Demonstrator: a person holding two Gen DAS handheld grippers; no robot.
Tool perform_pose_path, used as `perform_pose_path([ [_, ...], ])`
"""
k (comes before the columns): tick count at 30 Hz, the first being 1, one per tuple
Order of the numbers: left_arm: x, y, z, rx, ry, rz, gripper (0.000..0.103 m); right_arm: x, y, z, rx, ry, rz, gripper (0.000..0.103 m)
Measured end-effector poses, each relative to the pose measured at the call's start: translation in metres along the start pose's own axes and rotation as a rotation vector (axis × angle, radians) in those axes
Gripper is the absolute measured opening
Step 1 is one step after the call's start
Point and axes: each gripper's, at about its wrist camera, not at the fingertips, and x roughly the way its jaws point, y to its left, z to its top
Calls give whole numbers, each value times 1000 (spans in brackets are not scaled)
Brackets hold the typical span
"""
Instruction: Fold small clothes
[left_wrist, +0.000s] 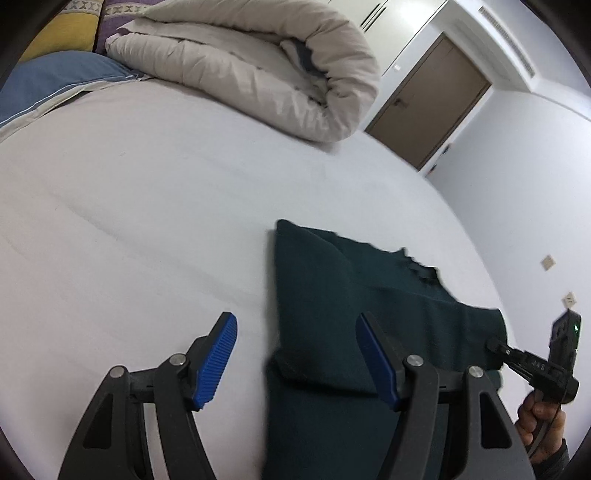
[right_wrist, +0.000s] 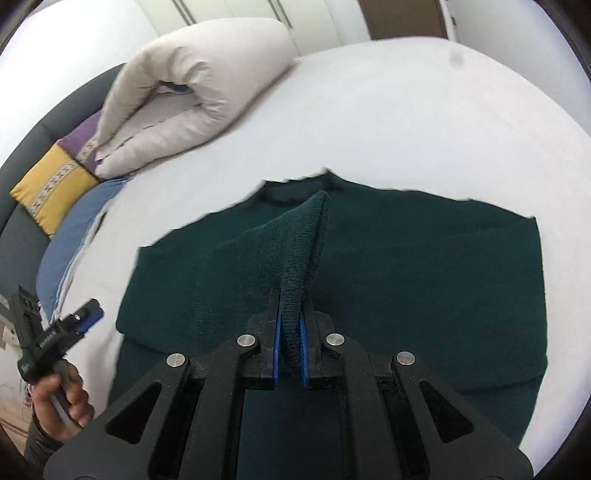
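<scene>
Dark green knit garment (right_wrist: 406, 266) spread flat on white bed sheet (right_wrist: 388, 110), filling centre to 3 o'clock of right wrist view; right gripper (right_wrist: 290, 332) clamped tight on a raised ridge of the knit, blue pads pressed to either side of the pinched fold; left gripper (left_wrist: 295, 354) spread wide with nothing between the pads, poised above the garment's near-left edge at 6 o'clock of its own view, also seen at 8 o'clock from the right wrist; rolled beige duvet (left_wrist: 240, 62) and cushions well apart at 11 o'clock, no obstacle; step judged as lifting one edge to carry across for a fold; best done by keeping pinch firm, raising only enough to clear the lower layer, carrying toward the opposite edge, aligning edges before release; free gripper probably best used to pin or take the matching corner; knit likely to stretch and sag if pulled one-sided
</scene>
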Motion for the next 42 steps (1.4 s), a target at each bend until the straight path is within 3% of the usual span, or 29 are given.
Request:
perform_pose_path([
  [7, 44, 2, 16, -7, 62, 64, 69, 35, -35, -15, 14, 33, -16, 7],
  [15, 85, -15, 40, 72, 91, 122, 67, 47, -35, -21, 3, 24, 10, 7],
  [19, 99, -21, 47, 117, 108, 144, 43, 45, -35, -23, 6, 21, 24, 7],
  [21, 101, -21, 50, 121, 111, 150, 24, 46, -34, -23, 2, 20, 26, 7],
  [24, 107, -20, 55, 145, 103, 162, 11, 44, -32, -24, -3, 21, 30, 7],
  [30, 110, -27, 56, 222, 78, 201, 8, 40, -21, -26, -40, 7, -5, 7],
  [37, 114, -19, 56, 224, 65, 194, 9, 54, -41, -25, 35, 34, -1, 7],
  [42, 94, -24, 56, 238, 61, 163, 11, 50, -32, -23, -13, 47, -22, 7],
])
